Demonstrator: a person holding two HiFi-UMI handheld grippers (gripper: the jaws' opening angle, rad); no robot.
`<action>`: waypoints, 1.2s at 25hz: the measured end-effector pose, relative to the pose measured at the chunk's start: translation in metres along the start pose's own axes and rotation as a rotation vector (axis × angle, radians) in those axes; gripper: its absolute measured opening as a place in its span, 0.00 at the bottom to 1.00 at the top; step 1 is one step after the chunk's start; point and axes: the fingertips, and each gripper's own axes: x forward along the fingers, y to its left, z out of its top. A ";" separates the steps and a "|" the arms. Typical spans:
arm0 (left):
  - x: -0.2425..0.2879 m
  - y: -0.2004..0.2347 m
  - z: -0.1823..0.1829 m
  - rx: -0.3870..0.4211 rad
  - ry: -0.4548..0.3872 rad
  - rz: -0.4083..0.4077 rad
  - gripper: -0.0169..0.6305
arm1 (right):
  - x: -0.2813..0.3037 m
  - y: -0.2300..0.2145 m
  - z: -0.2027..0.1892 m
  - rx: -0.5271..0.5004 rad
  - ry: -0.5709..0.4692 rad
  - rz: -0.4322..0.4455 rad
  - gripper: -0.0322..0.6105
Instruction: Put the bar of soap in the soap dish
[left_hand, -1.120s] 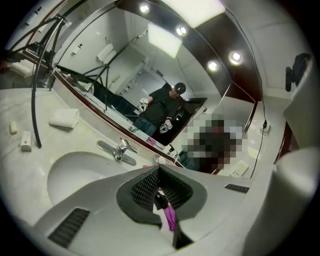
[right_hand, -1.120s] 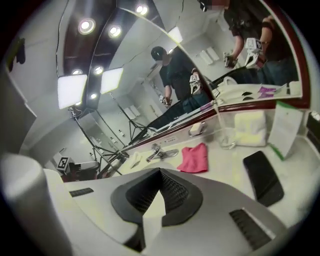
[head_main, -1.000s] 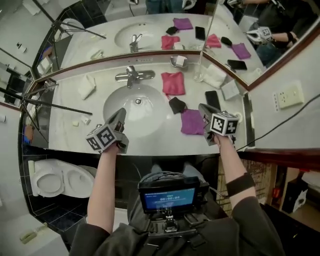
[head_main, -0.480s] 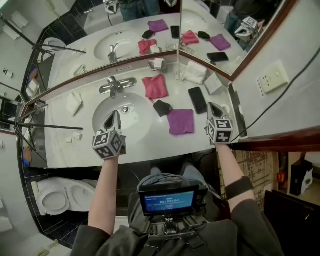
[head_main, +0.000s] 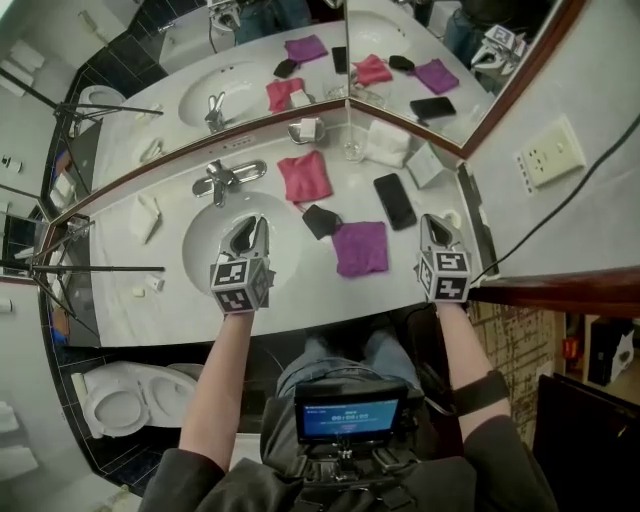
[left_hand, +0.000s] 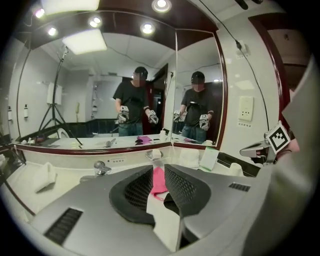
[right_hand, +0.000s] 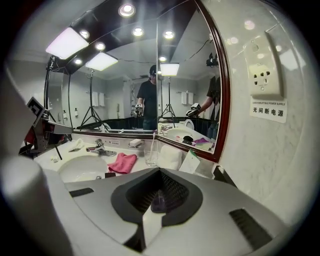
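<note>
Left fingers (left_hand: 136, 192) shifted, opening empty, dish (head_main: 296, 131) beyond

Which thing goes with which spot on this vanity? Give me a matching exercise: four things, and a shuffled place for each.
Things:
1. pink cloth
2. purple cloth
3. phone
4. glass

Places:
A. in front of the seam where the two mirrors meet
B. just right of the faucet
C. near the front edge of the counter, right of the basin
D. lying flat to the right of the pink cloth

Pairs: 1-B, 2-C, 3-D, 4-A
</note>
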 end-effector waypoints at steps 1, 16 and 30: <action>0.008 -0.006 -0.001 0.007 0.013 -0.018 0.16 | 0.001 0.002 0.000 -0.003 0.003 0.007 0.08; 0.208 -0.034 0.018 0.160 0.147 -0.149 0.53 | 0.010 0.022 -0.050 0.077 0.046 0.027 0.08; 0.335 0.002 0.013 0.293 0.369 -0.109 0.52 | 0.012 0.037 -0.089 0.163 0.055 0.019 0.08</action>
